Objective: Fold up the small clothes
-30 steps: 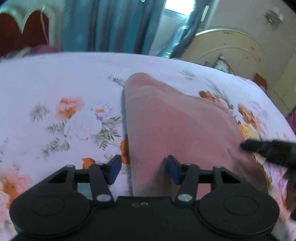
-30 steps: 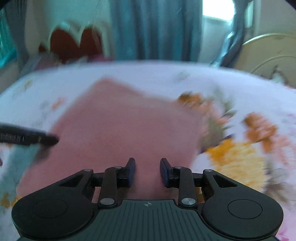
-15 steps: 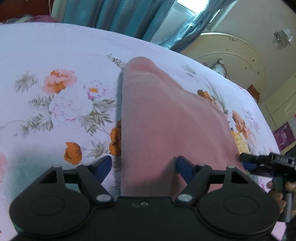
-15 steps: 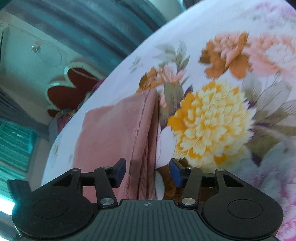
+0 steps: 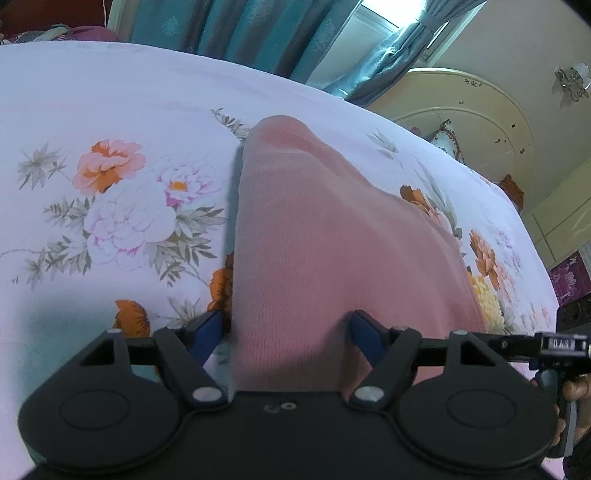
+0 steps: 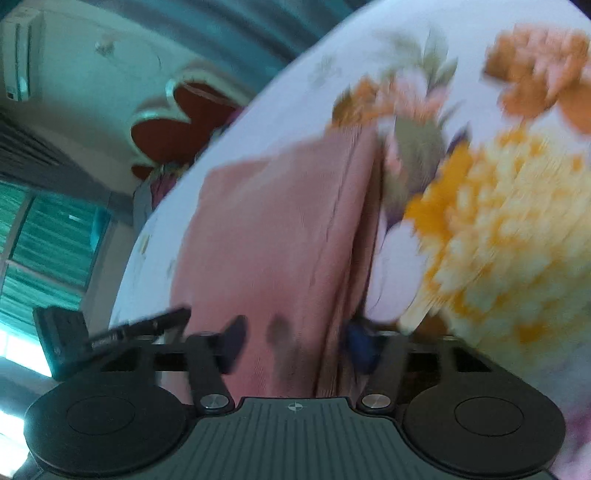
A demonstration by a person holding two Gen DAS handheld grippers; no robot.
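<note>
A folded pink ribbed garment (image 5: 332,251) lies on the floral bedsheet (image 5: 110,147). My left gripper (image 5: 286,332) is open, its blue-padded fingers straddling the garment's near left edge. The right gripper's finger (image 5: 554,345) shows at the right edge of the left wrist view. In the right wrist view the same garment (image 6: 277,240) shows its layered edge; my right gripper (image 6: 295,341) is open with its fingers on either side of the near right corner. The left gripper (image 6: 122,332) shows at the left there. The right wrist view is blurred.
Teal curtains (image 5: 258,33) and a window hang behind the bed. A cream rounded headboard (image 5: 480,122) stands at the right. A red and white heart-shaped piece (image 6: 173,122) stands beyond the bed. The sheet (image 6: 498,240) spreads wide around the garment.
The left gripper opened wider and closed in on the garment's left edge. The right gripper swung low and tilted to the garment's right edge, opening wider around its corner.
</note>
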